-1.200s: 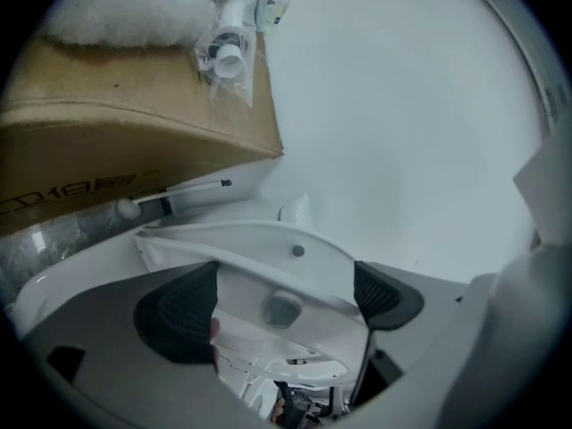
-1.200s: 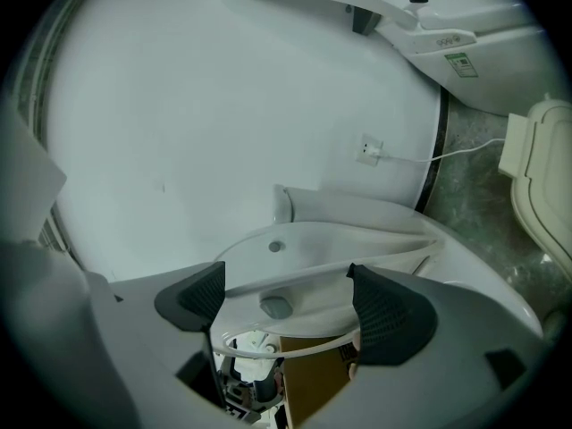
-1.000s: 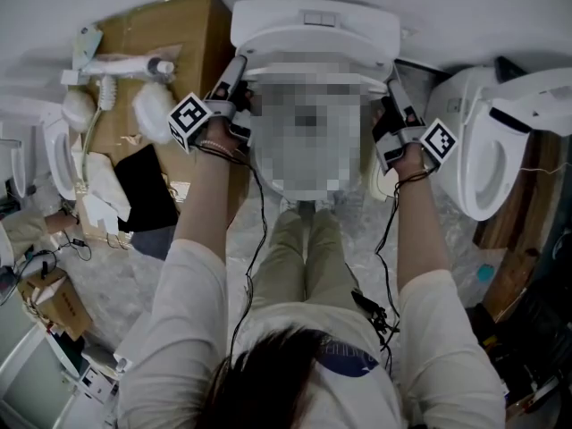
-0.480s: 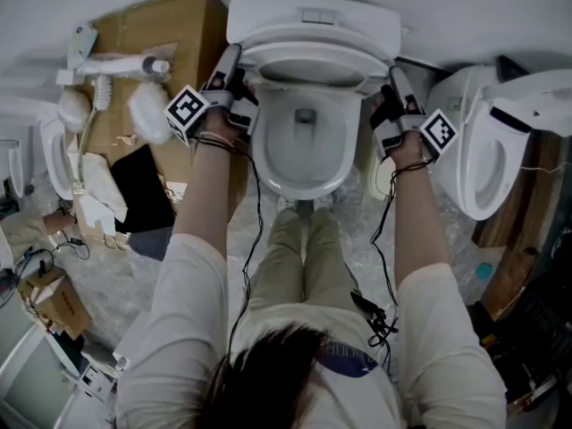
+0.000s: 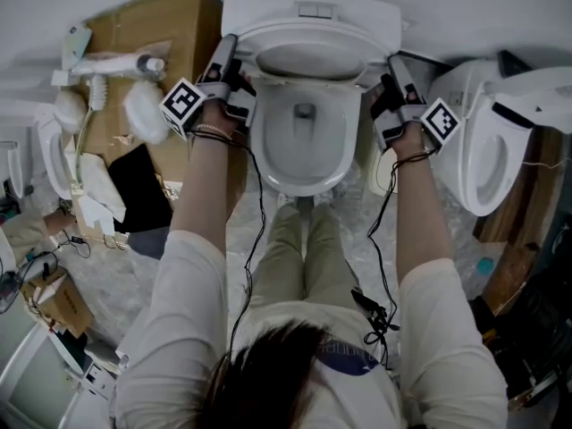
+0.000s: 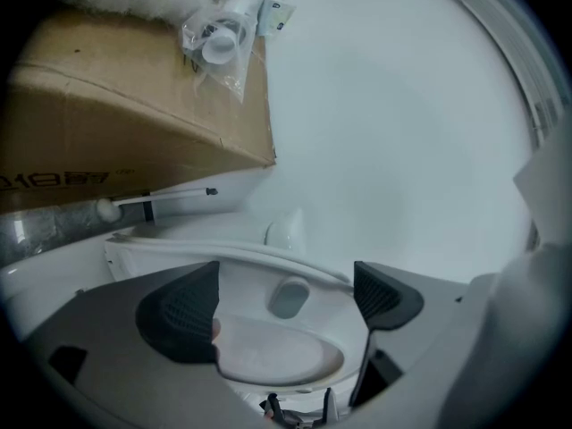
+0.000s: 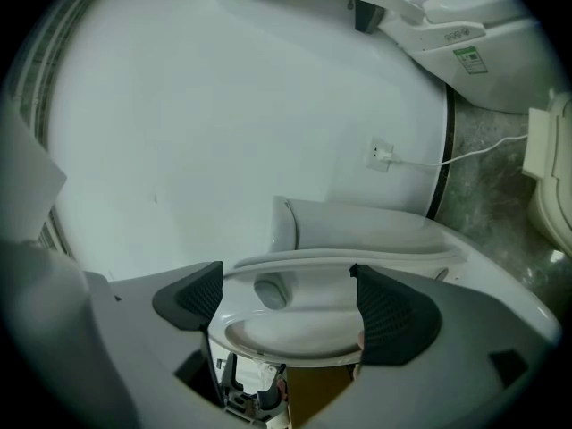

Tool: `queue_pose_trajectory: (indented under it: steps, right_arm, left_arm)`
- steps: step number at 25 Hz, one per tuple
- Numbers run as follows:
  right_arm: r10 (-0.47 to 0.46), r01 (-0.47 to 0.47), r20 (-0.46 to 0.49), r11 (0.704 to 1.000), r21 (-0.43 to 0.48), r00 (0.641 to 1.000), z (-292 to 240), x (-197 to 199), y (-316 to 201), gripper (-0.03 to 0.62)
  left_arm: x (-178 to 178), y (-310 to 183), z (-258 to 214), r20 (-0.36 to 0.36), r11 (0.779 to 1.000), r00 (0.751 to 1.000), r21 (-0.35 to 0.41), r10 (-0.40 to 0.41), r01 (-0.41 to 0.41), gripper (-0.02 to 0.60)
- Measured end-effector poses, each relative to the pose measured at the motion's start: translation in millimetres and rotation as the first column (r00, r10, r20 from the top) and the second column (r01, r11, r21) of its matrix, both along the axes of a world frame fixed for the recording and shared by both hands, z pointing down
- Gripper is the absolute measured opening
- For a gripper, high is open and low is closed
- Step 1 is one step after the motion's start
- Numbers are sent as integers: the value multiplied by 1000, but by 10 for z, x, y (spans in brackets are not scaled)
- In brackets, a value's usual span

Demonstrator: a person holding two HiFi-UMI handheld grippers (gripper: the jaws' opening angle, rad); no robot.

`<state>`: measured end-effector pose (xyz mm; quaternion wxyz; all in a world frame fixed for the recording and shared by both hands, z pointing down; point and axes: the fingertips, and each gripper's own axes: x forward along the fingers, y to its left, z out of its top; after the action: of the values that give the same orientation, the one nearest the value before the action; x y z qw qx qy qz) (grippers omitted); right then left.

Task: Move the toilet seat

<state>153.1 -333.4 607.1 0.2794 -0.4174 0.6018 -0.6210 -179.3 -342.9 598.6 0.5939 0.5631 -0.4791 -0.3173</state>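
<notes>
A person stands astride a white toilet bowl [image 5: 304, 179], arms stretched forward, with a hand-held gripper at each side of the toilet seat [image 5: 310, 61]. The seat is lifted clear of the bowl's rim and tilted back toward the cistern [image 5: 311, 12] against the wall, leaving the bowl uncovered. The left gripper [image 5: 232, 61] meets the seat's left edge and the right gripper [image 5: 396, 68] its right edge, each with its marker cube turned outward. In the left gripper view the two dark ribbed jaws stand spread wide, with the pale underside of the seat and one of its oval bumpers lying between them; the left jaw overlaps the seat's edge, though whether the pad presses on it cannot be told. The right gripper view shows the same arrangement mirrored: jaws wide apart, the seat between them, the right jaw over its edge. A cardboard box [image 5: 170, 34] stands just left of the cistern, with a bagged white fitting [image 6: 223, 34] on top of it. A second toilet [image 5: 483, 150] stands to the right of the first. Black cables trail from both grippers down along the person's arms.
</notes>
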Motion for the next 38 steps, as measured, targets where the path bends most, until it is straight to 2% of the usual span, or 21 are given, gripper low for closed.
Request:
queue_pose_trajectory:
  steps: [5,10,14,20,22,23,26,29,31,33,35,38]
  right_arm:
    - [2,-2,12,1000,2,1000,16,-8,-6,479]
    - [-1,1,-3,1000,6,1000,7,-4,6,479]
    - [-29,32,-107,999,21,994,-58,-37,37,471]
    - [-70,105,-269,988,116,961,-488,-167,150,443]
    - [-108,163,-338,976,141,935,-666,-259,298,431]
    - [-128,196,-386,970,143,914,-743,-307,401,423]
    - [-177,293,-536,946,140,826,-996,-470,744,386]
    - [-188,356,-634,923,147,750,-1288,-628,1113,354]
    - [-180,364,-693,922,128,699,-1449,-677,1380,328]
    - [-164,354,-750,930,99,641,-1570,-695,1652,280]
    - [-146,348,-793,933,87,591,-1700,-729,1907,258]
    - [-124,359,-826,928,100,549,-1933,-821,2235,237]
  left_arm:
    - [23,-22,-21,-25,1000,1000,9,-5,6,453]
    - [5,0,-20,-7,1000,1000,14,1,-1,453]
    - [14,55,-110,112,996,991,30,79,-83,453]
    - [124,255,-530,270,972,945,89,186,-217,453]
    - [222,394,-726,339,953,911,103,237,-286,453]
    - [281,484,-822,382,939,885,106,265,-327,453]
    - [444,794,-1106,513,888,791,111,333,-445,451]
    - [541,1136,-1392,613,846,706,113,353,-521,449]
    - [567,1385,-1586,670,832,660,113,339,-543,445]
    - [591,1653,-1764,706,826,631,116,322,-551,415]
    - [610,1912,-1927,722,822,619,123,310,-555,379]
    - [613,2252,-2165,752,818,596,135,283,-559,322]
